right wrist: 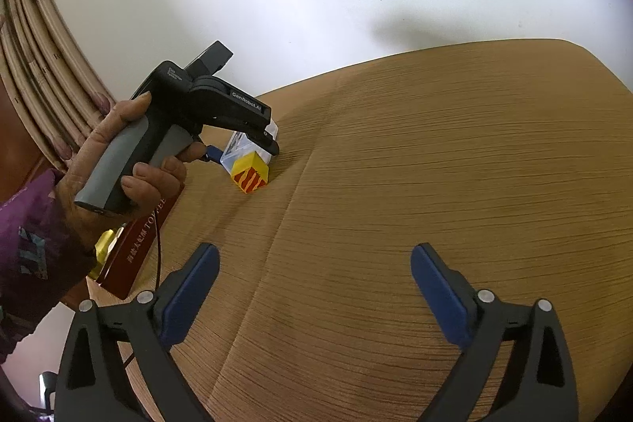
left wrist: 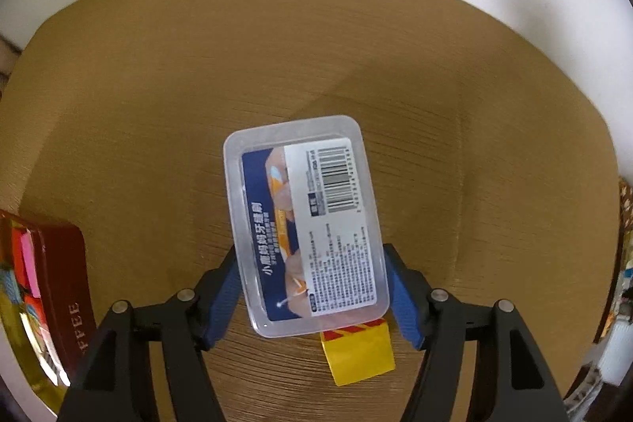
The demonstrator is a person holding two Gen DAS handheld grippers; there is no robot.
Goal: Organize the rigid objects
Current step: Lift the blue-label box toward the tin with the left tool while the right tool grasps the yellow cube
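White wall is seen behind a tan, wood-grained worktop (left wrist: 158, 97), on which a clear plastic box (left wrist: 304, 224) lies label-up, resting partly on a small yellow block (left wrist: 360, 354) with red stripes. The left gripper (left wrist: 312, 287) is pointed straight down over the box, its jaws parted to either side of it; the blue pads are seen beside the box's long edges, apparently not pressing. The right gripper (right wrist: 316, 295) is held well apart from the box, jaws wide and empty. Perched on the block, the box could tip or slide off once it is let go — or be dragged if a pad catches its rim. Chinese characters and a barcode are printed on the box label; "GenRobot.AI" is read on the left gripper, and "TOFFEE" on a dark red tin (right wrist: 138, 240) near the box.
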